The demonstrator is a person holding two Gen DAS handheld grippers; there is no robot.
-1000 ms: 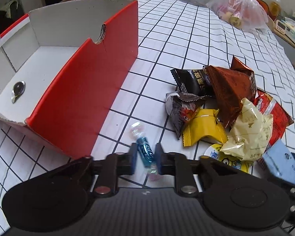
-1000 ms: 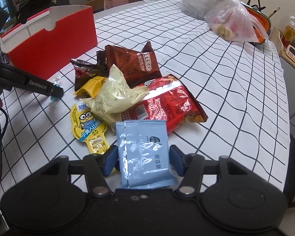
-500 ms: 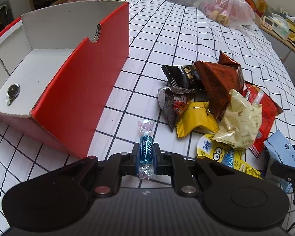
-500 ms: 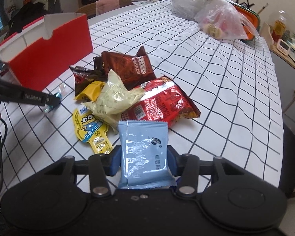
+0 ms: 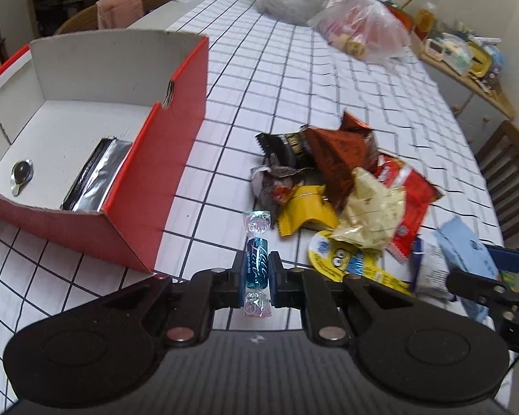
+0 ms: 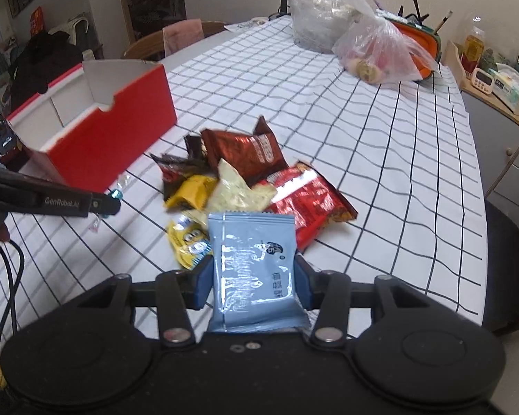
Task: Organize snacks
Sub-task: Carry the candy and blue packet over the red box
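My left gripper (image 5: 256, 278) is shut on a blue wrapped candy (image 5: 256, 263) and holds it above the table, right of the red box (image 5: 176, 159). The box is open with a white inside; a silver packet (image 5: 93, 176) and a small metal piece (image 5: 20, 174) lie in it. My right gripper (image 6: 252, 285) is shut on a light blue packet (image 6: 254, 269), lifted above the table near the snack pile (image 6: 245, 180). The pile holds brown, red, yellow and cream packets. The left gripper also shows in the right wrist view (image 6: 112, 202), beside the box (image 6: 114, 138).
Two filled plastic bags (image 6: 377, 48) sit at the far end of the checked tablecloth (image 6: 363, 131). A chair (image 6: 508, 252) stands at the right edge. A side shelf with clutter (image 5: 467, 52) is beyond the table on the right.
Both grippers have risen from the table with their items. The left one closed on the candy and lifted it; the silver packet inside the box has come into view.
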